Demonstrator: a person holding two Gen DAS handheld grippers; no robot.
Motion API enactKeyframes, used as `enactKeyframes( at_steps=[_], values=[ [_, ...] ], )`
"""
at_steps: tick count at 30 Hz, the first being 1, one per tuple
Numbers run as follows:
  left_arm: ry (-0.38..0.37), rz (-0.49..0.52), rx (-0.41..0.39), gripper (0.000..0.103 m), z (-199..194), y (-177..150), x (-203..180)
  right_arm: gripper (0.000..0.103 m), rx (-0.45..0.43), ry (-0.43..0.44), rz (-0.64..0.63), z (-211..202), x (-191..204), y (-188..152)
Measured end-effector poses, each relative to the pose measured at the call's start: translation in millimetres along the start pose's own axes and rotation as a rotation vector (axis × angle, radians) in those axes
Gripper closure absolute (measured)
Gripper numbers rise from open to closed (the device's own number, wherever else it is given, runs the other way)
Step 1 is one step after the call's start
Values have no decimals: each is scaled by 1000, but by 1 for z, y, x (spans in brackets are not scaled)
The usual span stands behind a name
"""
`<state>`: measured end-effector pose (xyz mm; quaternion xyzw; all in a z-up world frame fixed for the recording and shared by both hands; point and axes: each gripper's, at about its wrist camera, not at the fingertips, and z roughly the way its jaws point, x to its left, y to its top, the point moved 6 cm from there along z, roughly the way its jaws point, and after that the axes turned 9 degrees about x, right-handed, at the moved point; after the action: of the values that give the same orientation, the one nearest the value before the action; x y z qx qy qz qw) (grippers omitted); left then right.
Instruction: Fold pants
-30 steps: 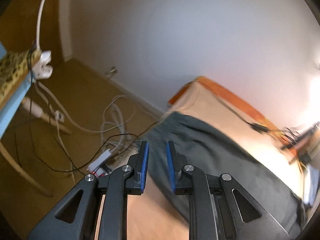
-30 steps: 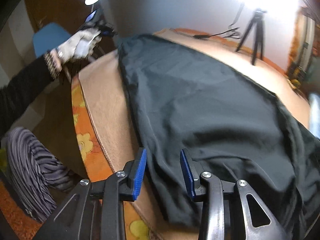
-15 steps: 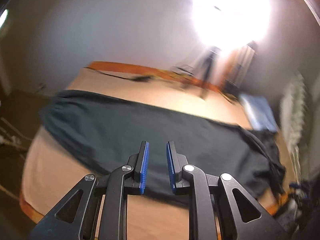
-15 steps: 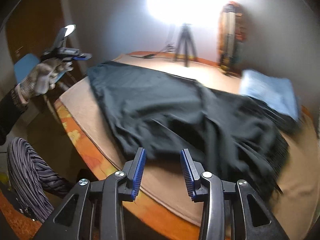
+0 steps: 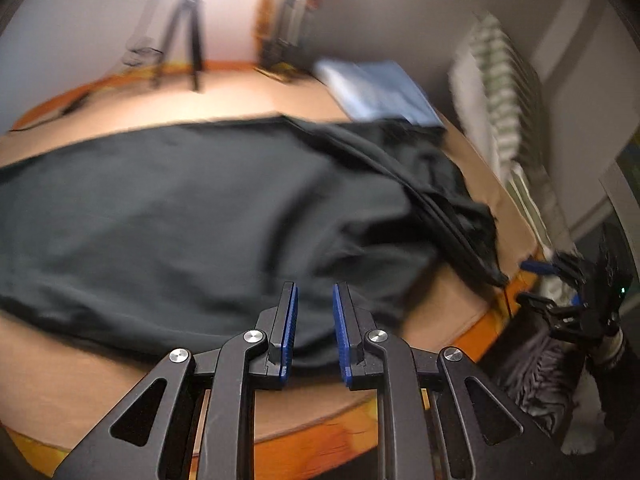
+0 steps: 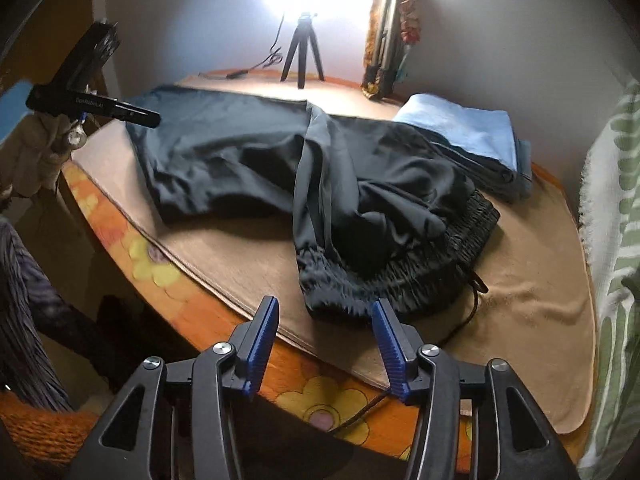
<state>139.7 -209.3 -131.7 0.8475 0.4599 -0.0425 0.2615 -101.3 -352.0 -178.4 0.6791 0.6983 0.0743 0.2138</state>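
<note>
While dark grey fabric pants (image 6: 304, 184) lie on tan blanket (image 6: 532, 280), right gripper (image 6: 326, 344) opening w/ nothing between, left gripper (image 5: 314, 328) narrow gap, empty.

Motion blur smears the pants (image 5: 192, 208) in the left wrist view; their left end is cut off.

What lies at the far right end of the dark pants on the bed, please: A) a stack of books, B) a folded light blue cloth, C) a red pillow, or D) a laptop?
B: a folded light blue cloth lies beside the gathered waistband end of the dark pants, partly tucked under them.
</note>
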Motion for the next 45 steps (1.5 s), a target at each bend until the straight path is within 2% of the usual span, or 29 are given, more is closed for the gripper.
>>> enactKeyframes(
  at_steps=[6, 9, 10, 11, 14, 19, 24, 29, 33, 37, 39, 41, 45],
  values=[
    [-25, 71, 69, 87, 33, -13, -39, 51, 24, -77, -157, 24, 17, 1],
    [-16, 116, 90, 87, 45, -13, -50, 55, 42, -117, -199, 35, 18, 2],
    [-9, 128, 92, 87, 47, -12, -52, 65, 47, -136, -212, 38, 16, 3],
    [-4, 139, 95, 87, 50, -12, -54, 81, 54, -148, -216, 40, 14, 3],
    [-5, 143, 106, 87, 56, -10, -53, 90, 47, -121, -186, 34, 3, 10],
    [1, 141, 142, 87, 70, -11, -51, 93, -10, -147, -146, 9, -29, 32],
    [-2, 146, 151, 87, 74, -12, -51, 93, -43, -214, -129, -7, -72, 64],
    [-8, 141, 151, 87, 76, -10, -53, 94, -28, -231, -107, 6, -117, 102],
    [-11, 141, 147, 87, 75, -11, -53, 94, -10, -192, -38, 26, -156, 123],
    [-17, 135, 147, 87, 74, -11, -51, 92, 0, -125, 74, 55, -194, 129],
    [-17, 137, 147, 87, 74, -11, -52, 82, 0, -79, 141, 65, -206, 127],
    [-17, 135, 148, 87, 73, -10, -51, 63, 0, -37, 237, 73, -220, 118],
    [-20, 134, 147, 87, 73, -11, -51, 51, -39, 89, 394, 72, -228, 89]
  ],
)
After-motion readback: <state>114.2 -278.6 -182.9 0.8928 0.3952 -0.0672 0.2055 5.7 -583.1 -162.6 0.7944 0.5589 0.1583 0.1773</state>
